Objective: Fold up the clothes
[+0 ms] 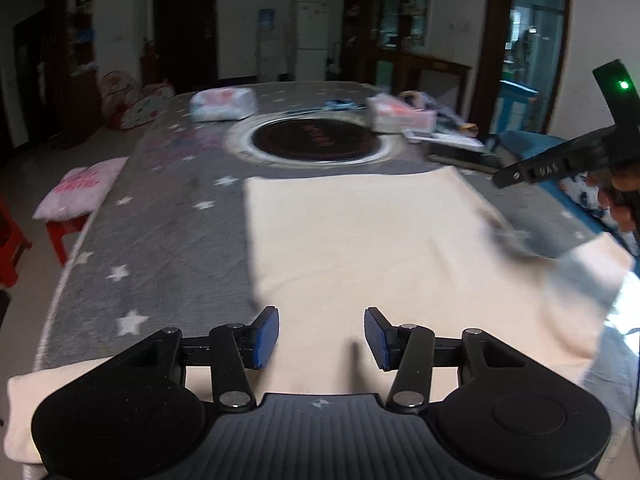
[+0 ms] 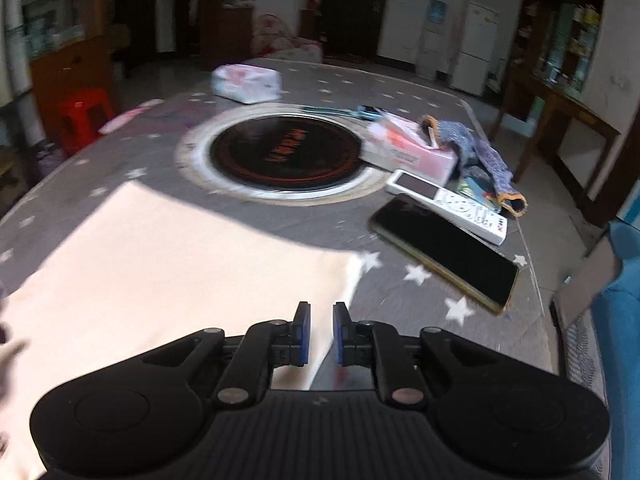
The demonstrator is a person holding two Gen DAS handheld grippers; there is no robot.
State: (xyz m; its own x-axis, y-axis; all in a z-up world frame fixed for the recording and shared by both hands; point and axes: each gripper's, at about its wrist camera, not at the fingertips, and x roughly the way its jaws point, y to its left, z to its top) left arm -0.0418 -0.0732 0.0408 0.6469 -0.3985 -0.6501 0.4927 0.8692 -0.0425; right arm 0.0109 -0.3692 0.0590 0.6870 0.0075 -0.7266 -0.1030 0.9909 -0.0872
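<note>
A grey star-patterned worktop (image 1: 168, 216) is seen in both views, with one cream garment (image 1: 360, 248) spread flat on its near half. One round dark hob (image 2: 286, 154) is set in the centre. Two tissue packs (image 2: 246, 83) are counted. Only the right wrist view shows one black phone (image 2: 444, 250) and one white remote (image 2: 452, 200). The left claw (image 1: 322, 338) is held wide open above the garment; the right claw (image 2: 322, 334) is narrowly parted, empty, at the garment's right edge.
</note>
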